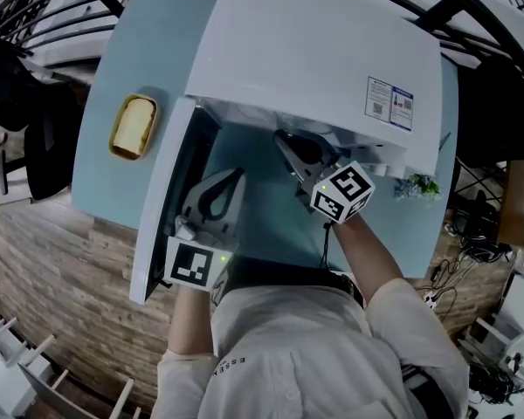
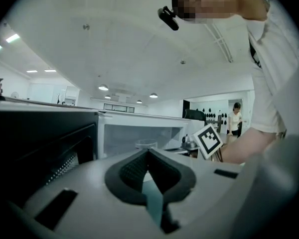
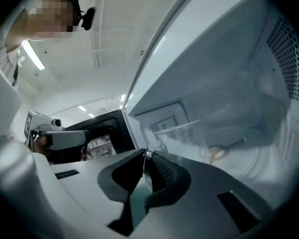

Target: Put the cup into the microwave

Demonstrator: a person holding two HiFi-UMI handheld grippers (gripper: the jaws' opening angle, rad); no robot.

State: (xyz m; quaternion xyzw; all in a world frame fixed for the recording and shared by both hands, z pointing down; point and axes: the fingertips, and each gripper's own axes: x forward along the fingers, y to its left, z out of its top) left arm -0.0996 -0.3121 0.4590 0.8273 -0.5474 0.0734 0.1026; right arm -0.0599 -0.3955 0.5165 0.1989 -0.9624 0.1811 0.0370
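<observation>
The clear plastic cup [image 3: 214, 126] is inside the white microwave [image 1: 314, 51], just above the cavity floor. My right gripper [image 3: 146, 156] is shut on the cup's thin wall. In the head view the right gripper [image 1: 284, 140] reaches into the cavity, and the microwave's top hides the cup. The left gripper view shows the cup [image 2: 146, 144] from outside, low in the cavity. My left gripper [image 2: 148, 152] is shut and holds nothing. It sits in front of the opening, beside the open door [image 1: 162, 203]; in the head view the left gripper [image 1: 236, 175] points at the cavity.
The microwave door swings out to the left and stands close to my left gripper. On the teal table [image 1: 100, 160], left of the microwave, is a yellow dish [image 1: 134, 127] with a pale block in it. A small plant [image 1: 417, 186] sits at the microwave's right corner.
</observation>
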